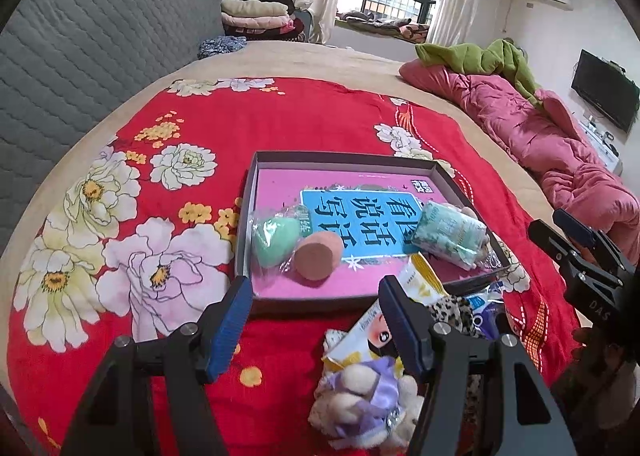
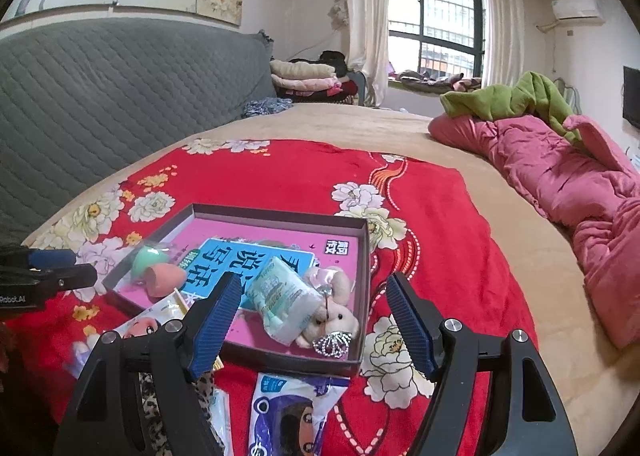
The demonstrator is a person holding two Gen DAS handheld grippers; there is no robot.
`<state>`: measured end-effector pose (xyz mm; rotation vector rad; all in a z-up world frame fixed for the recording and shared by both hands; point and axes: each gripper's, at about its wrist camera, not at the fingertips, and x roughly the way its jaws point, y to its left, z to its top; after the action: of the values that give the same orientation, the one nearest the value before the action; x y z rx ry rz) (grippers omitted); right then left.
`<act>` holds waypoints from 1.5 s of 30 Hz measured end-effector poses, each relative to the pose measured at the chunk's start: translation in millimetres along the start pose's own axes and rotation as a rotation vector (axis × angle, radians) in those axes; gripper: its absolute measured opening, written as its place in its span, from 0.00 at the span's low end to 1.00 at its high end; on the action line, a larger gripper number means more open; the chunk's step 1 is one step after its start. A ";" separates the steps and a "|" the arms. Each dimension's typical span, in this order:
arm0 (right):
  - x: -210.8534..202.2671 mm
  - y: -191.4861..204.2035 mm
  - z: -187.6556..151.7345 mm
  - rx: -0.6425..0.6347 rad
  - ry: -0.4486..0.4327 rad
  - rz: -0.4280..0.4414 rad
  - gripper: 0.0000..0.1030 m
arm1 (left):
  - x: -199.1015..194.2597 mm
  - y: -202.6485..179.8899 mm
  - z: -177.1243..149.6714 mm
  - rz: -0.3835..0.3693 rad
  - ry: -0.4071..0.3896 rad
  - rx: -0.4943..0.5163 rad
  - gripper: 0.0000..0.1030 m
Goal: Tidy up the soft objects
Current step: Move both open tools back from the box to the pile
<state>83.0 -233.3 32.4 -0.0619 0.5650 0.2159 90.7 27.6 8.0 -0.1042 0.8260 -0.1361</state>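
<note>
Both grippers tilt downward over the near part of the bed, the left gripper (image 1: 316, 320) with its blue-padded jaws spread wide and holding nothing, the right gripper (image 2: 316, 320) beside it likewise agape and empty.

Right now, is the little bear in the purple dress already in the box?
No, the bear lies on the red blanket outside the box, near the left gripper.

Box crowded near, open far

The shallow box (image 2: 362, 256) holds sponges (image 1: 296, 244), a packet (image 2: 282, 302) and a plush (image 2: 338, 312) along its near side; its far half and the red blanket (image 1: 304, 116) beyond lie bare.
</note>
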 end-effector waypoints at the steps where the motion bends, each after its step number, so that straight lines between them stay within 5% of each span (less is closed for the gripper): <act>1: -2.3 1.3 -0.3 -0.003 -0.001 -0.001 0.74 | -1.9 0.0 -0.9 0.001 -0.001 -0.001 0.63; 32: -43.0 0.3 -21.7 0.038 0.037 0.025 0.74 | -28.1 -12.7 -24.6 0.017 0.038 0.003 0.63; 45: -49.6 3.0 -27.2 0.034 0.053 0.029 0.74 | -25.3 -26.4 -41.3 -0.015 0.116 0.006 0.63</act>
<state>27.3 -242.8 36.1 -0.0269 0.6230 0.2329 41.1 4.0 2.4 -0.0975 0.9410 -0.1594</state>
